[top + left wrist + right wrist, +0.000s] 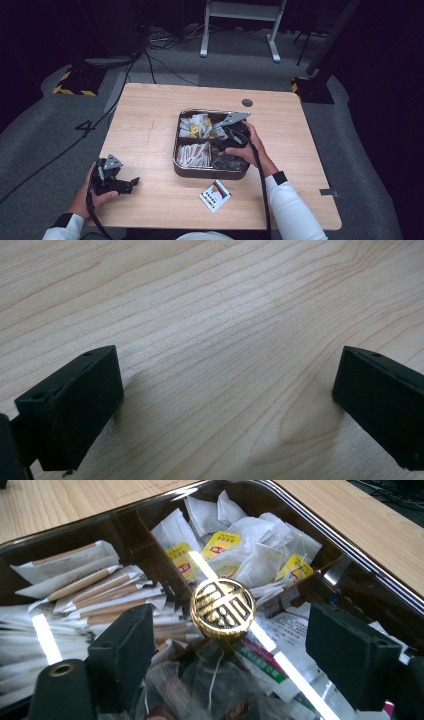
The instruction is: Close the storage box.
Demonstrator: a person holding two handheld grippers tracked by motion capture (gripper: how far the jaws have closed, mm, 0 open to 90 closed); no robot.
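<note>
A dark square box with a metal rim sits at the table's middle. Its inner walls split it into compartments of white and yellow tea bags, paper stick packets and other sachets. A clear lid with a round gold knob covers it. My right gripper hangs over the box with its jaws open, one on each side of the knob and clear of it. My left gripper rests near the table's front left edge, open over bare wood.
A small printed packet lies on the table in front of the box. A round cable hole sits behind the box. Cables and a white stand are on the floor beyond the table.
</note>
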